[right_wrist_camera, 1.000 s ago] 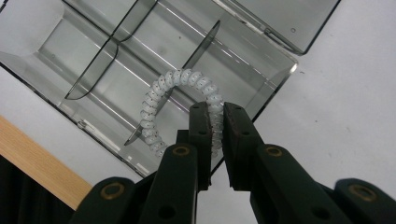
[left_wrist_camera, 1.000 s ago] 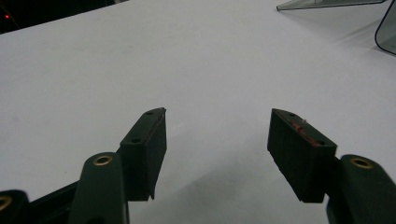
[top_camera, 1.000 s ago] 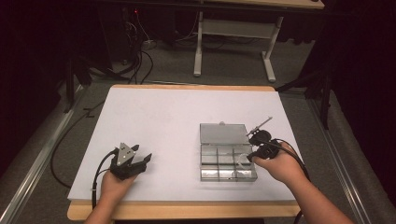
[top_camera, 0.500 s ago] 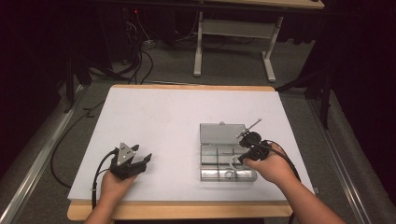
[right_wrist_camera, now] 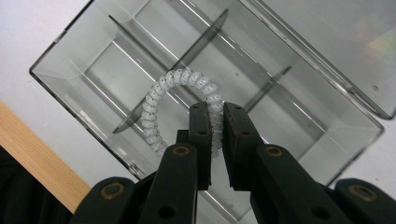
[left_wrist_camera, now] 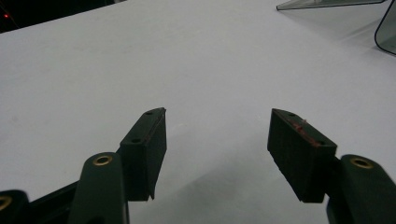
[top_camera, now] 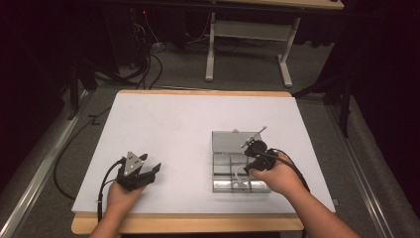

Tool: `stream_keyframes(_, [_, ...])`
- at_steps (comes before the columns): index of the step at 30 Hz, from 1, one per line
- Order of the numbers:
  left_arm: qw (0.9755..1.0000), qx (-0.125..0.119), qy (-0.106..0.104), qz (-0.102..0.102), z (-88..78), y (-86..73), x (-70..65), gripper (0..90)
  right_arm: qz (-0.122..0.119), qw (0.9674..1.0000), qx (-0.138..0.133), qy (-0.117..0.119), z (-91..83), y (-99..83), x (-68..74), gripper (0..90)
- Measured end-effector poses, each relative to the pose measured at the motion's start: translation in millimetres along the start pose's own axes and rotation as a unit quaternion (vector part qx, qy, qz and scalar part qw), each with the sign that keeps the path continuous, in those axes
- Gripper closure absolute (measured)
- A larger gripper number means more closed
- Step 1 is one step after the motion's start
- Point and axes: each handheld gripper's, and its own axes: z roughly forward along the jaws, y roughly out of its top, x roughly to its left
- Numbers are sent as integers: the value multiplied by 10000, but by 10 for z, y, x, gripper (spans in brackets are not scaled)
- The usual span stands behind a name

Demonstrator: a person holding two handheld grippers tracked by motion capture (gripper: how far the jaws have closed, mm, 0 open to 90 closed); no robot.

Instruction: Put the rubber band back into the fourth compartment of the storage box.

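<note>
A clear plastic compartment box lies open on the right half of the white table, with its lid flat behind it. My right gripper hangs over the box's near row of compartments, shut on a white spiral coil ring. In the right gripper view the ring loops out to the left of the closed jaws, above the dividers of the box. My left gripper rests on the table at the near left, open with nothing between its fingers.
The white table surface is bare between the two hands. Its wooden front edge runs just below the box. A corner of the clear box shows far off in the left gripper view. Cables and a table frame stand on the floor beyond.
My right hand has shifted left and slightly down, carrying the coil ring from the box's right edge to over its compartments. The left hand has stayed still.
</note>
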Motion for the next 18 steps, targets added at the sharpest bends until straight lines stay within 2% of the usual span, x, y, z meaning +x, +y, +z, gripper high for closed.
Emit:
stream_keyframes(2, [10000, -6, 4, 6, 0, 0, -1, 381, -39, 10000, -13, 32, 24, 21, 27, 828])
stream_keyframes(3, [10000, -8, 5, 9, 0, 0, -2, 381, 120, 9999, 77, 29, 17, 26, 60, 828])
stream_keyframes(7, [10000, -6, 5, 13, 1, 0, -4, 381, -108, 9999, -12, 68, 40, 58, 76, 828])
stream_keyframes(10, [10000, -9, 5, 14, 0, -1, -4, 381, -116, 9999, -20, 102, 57, 81, 106, 829])
stream_keyframes(11, [10000, -7, 5, 13, 0, 0, -4, 381, 0, 9999, 34, 104, 59, 87, 135, 828])
stream_keyframes(13, [10000, -5, 1, 9, 1, 0, -2, 381, -182, 9998, -11, 124, 87, 114, 145, 828])
stream_keyframes(18, [10000, -5, -1, 6, 0, 0, -2, 381, -247, 9995, 18, 176, 142, 190, 228, 828])
